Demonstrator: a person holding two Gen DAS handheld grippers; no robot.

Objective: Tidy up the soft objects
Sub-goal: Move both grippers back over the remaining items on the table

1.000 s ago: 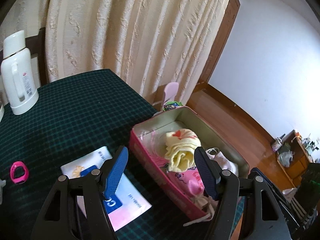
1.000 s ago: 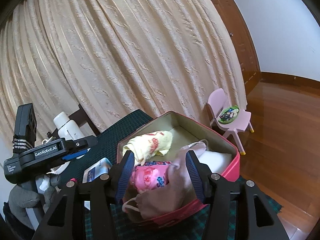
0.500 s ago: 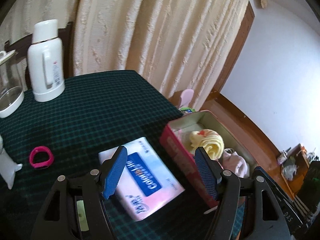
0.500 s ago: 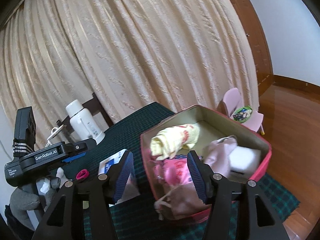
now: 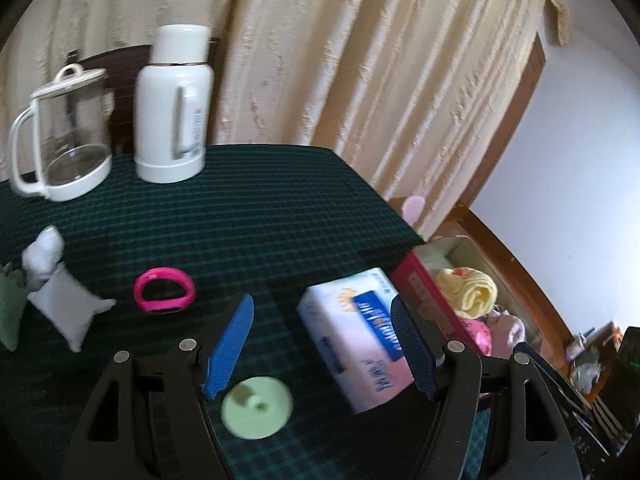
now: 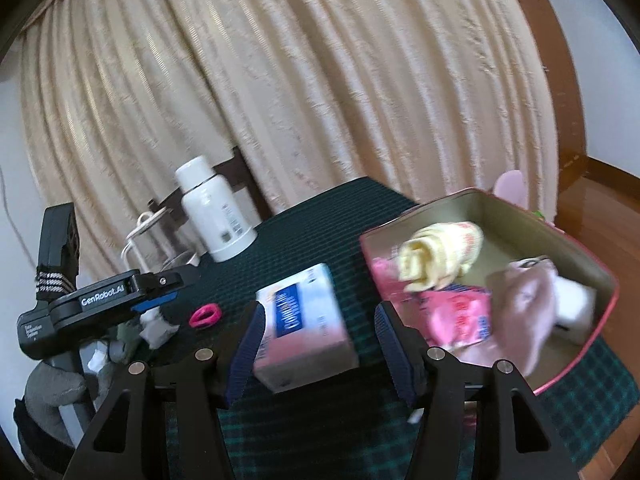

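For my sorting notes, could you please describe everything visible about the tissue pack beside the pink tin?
The tissue pack is a soft, rectangular block in glossy plastic wrap, white fading to pink, with a blue label panel bearing white lettering on top. It looks sealed and full. It lies flat on the dark green checked tablecloth, just left of the pink tin. Neither tool touches it.

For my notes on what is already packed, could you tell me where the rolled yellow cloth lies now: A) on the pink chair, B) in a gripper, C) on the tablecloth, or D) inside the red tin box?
D: the rolled yellow cloth rests inside the red tin box, on other soft items.
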